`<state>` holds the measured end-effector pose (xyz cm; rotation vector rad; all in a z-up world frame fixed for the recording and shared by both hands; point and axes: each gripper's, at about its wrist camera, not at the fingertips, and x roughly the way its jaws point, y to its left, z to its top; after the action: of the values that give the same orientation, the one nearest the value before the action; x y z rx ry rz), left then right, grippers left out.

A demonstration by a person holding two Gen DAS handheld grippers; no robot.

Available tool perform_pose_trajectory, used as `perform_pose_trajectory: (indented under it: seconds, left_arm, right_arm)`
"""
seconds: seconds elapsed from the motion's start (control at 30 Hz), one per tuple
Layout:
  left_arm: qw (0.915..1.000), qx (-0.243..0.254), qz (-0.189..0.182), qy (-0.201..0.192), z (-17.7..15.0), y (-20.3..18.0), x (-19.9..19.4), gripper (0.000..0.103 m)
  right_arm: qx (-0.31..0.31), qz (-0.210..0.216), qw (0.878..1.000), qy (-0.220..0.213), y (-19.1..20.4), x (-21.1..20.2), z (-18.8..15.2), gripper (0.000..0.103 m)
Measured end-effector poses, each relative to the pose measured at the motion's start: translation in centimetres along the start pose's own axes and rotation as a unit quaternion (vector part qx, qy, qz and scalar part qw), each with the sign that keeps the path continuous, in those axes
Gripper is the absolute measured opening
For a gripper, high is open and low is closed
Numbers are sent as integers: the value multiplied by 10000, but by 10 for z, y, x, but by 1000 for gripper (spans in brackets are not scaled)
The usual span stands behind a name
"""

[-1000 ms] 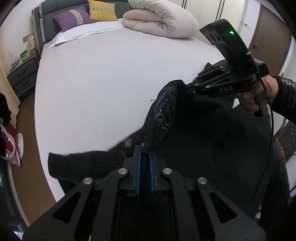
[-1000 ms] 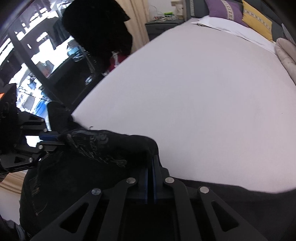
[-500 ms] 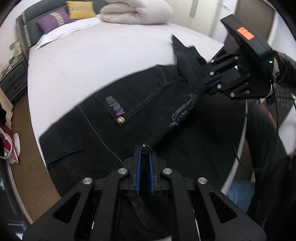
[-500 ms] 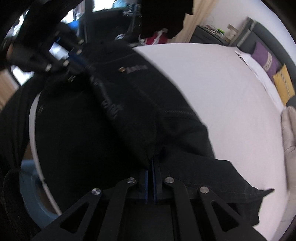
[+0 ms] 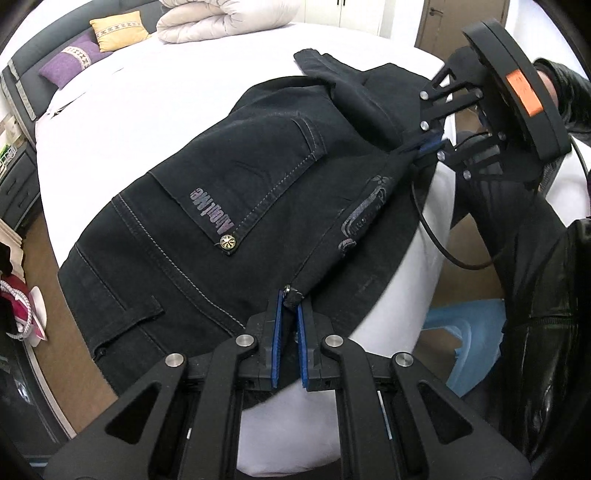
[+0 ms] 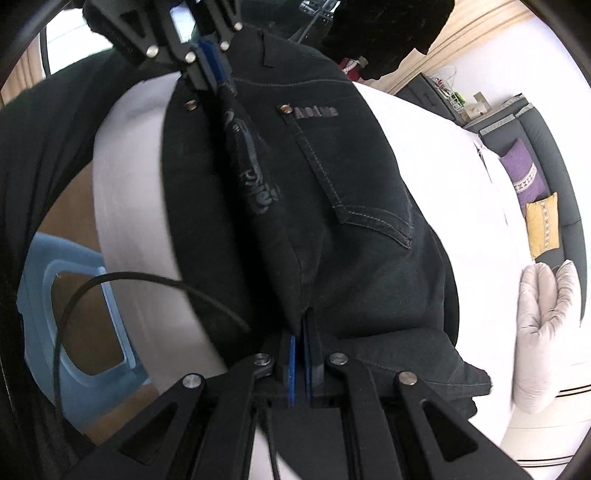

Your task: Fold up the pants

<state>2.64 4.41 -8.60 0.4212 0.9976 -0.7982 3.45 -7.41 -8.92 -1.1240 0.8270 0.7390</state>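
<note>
the black pants (image 5: 229, 206) lie spread across the near edge of the white bed (image 5: 147, 103), back pocket and printed lettering facing up, part of the fabric hanging over the mattress side; the left gripper (image 5: 290, 299) is clenched on one end of the waistband, its blue pads (image 5: 276, 332) pinching a small fold of denim; the right gripper (image 5: 424, 146), at the far right in the left wrist view, is also clamped tight on the other end of the waistband, so the band runs as a raised ridge between the two tools; in the right wrist view the right gripper (image 6: 300, 332) bites the fabric at the bottom and the left gripper (image 6: 216, 79) holds it at the top; a purple pillow (image 5: 70, 62), a yellow pillow (image 5: 118, 27) and a rolled duvet (image 5: 225, 18) sit at the far end of the bed; a blue plastic stool (image 6: 70, 332) stands on the floor beside the mattress; a black sleeve (image 5: 565, 96) shows behind the right tool.
</note>
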Motion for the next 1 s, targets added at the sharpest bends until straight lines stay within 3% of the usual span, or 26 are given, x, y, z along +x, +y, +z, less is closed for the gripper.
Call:
perform_pose_trajectory:
  seconds: [0.23,0.5,0.7,0.87,1.0]
  left_arm:
    - [9999,113,-2,1,-10,-4,-6,6]
    - [9995,-21,299,-126,-22,-17,2,12]
    - [9985,-550,-16,-78,-25,-5,-37,15]
    - [9945,-821,-13,-657,4,-3,-57,15]
    - [9918,-997,-230,-766,44,-15,-16,15]
  right_arm:
    - [72,-214,9997,43,23,-12,-3,5]
    - [-46,-530,9981,314,54,10,-1,8]
    - [234,-574,9977,288,64,3,-5,8]
    - [296,-688,9968,296,71,6,-3,8]
    - [521,-668,9959,313,71,6,-2,8]
